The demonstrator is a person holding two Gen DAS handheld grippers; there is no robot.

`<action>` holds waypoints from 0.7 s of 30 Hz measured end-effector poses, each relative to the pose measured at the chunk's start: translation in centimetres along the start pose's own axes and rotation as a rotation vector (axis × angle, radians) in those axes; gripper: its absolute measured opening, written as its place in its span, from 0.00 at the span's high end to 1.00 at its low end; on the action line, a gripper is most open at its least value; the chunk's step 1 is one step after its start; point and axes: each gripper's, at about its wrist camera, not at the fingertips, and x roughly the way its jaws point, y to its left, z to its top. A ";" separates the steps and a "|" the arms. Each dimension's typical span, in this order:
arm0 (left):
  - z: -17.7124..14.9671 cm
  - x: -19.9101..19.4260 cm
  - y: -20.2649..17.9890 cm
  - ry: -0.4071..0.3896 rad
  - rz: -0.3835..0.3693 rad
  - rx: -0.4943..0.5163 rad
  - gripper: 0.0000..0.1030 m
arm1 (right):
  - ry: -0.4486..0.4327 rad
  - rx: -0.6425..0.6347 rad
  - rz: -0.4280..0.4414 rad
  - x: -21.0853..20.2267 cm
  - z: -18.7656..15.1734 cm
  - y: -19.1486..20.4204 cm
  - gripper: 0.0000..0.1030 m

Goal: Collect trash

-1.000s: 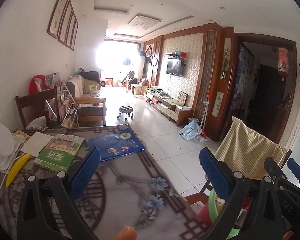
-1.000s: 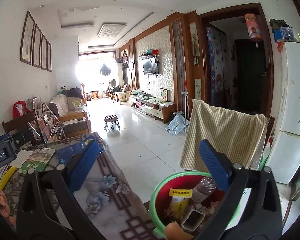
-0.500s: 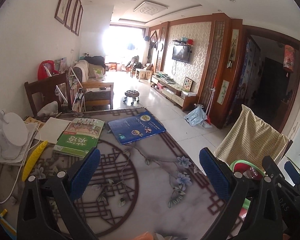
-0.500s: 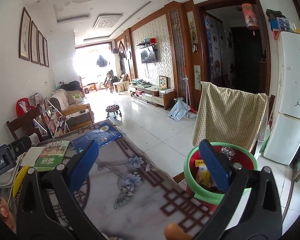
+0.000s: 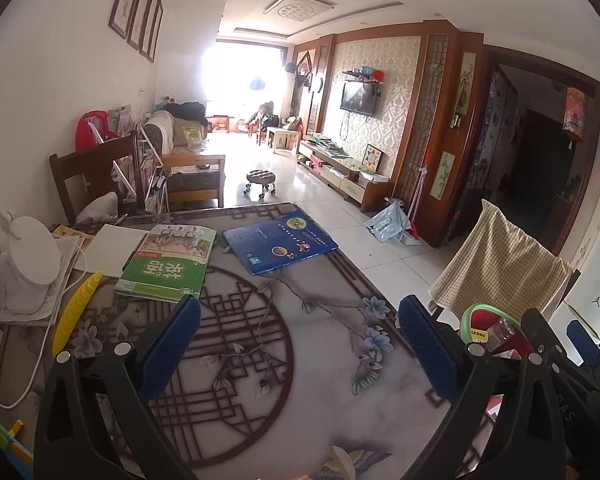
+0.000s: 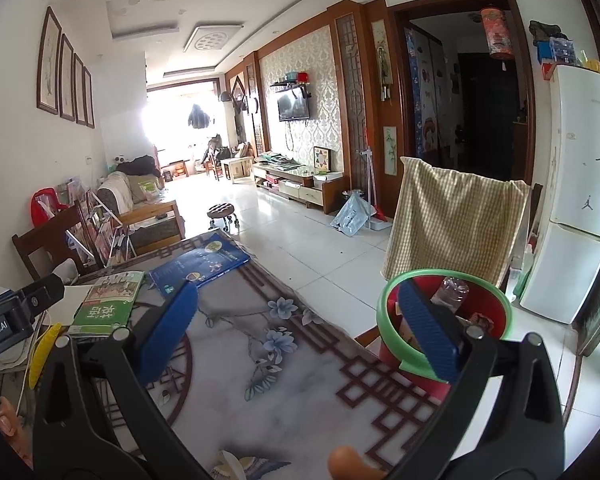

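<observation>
Left gripper [image 5: 300, 344] and right gripper [image 6: 296, 320] are held over the surface [image 5: 260, 360], jaws of both wide open, nothing gripped. Trash bin [image 6: 480, 308], red with green rim, is seen just past the surface's right edge, a bottle [image 6: 454, 290] inside. Crumpled scrap [image 5: 352, 462] lies at the near edge. Green book [image 5: 164, 264] and blue book [image 5: 280, 244] lie toward the far edge.
</observation>
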 end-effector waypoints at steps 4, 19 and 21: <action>0.0 -0.2 0.1 0.001 -0.006 -0.002 0.08 | -0.003 -0.004 0.000 -0.2 -0.1 0.2 0.04; -0.5 -0.3 0.4 0.021 -0.014 -0.007 0.08 | 0.021 -0.029 0.020 -0.1 -0.4 0.8 0.04; -0.5 -0.2 0.2 0.023 -0.016 -0.008 0.08 | 0.024 -0.030 0.018 -0.1 -0.5 0.7 0.04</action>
